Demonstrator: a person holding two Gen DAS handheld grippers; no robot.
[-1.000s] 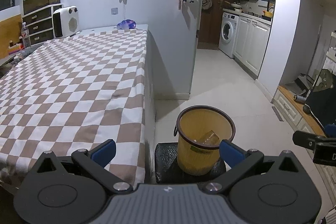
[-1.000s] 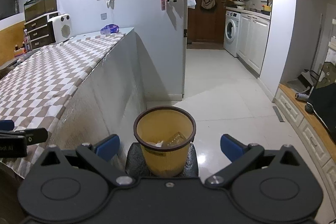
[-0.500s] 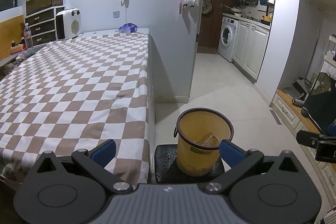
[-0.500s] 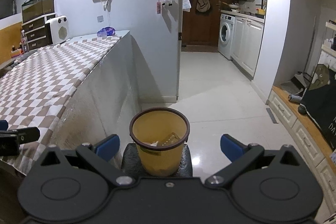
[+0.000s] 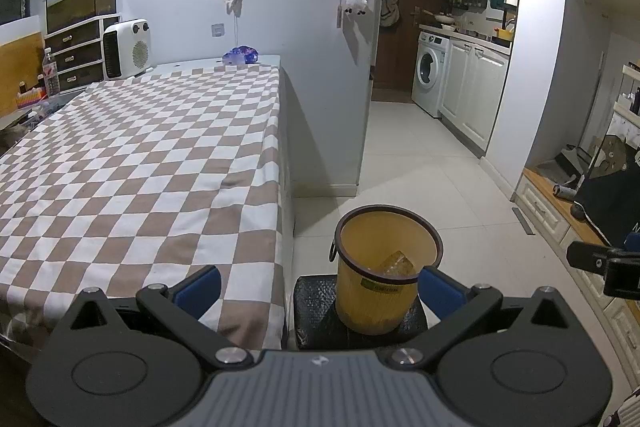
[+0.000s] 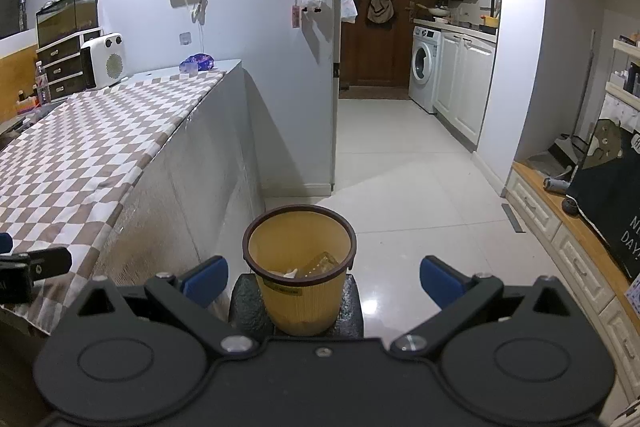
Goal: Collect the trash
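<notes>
Shift: both wrist views sit a little higher and further back than a second ago.
Grippers: left gripper and right gripper, jaws spread wide, holding nothing.
Trash: scraps lie inside the yellow wastebasket on a black stool, beside the checkered tablecloth's near corner.
Progress: nearly done, I'd say; cloth looks bare.
Room: open tiled floor beyond.

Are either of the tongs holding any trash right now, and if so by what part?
Nothing is held. The left tongs and right tongs are both open and empty, above the yellow bin, which has scraps inside.
</notes>
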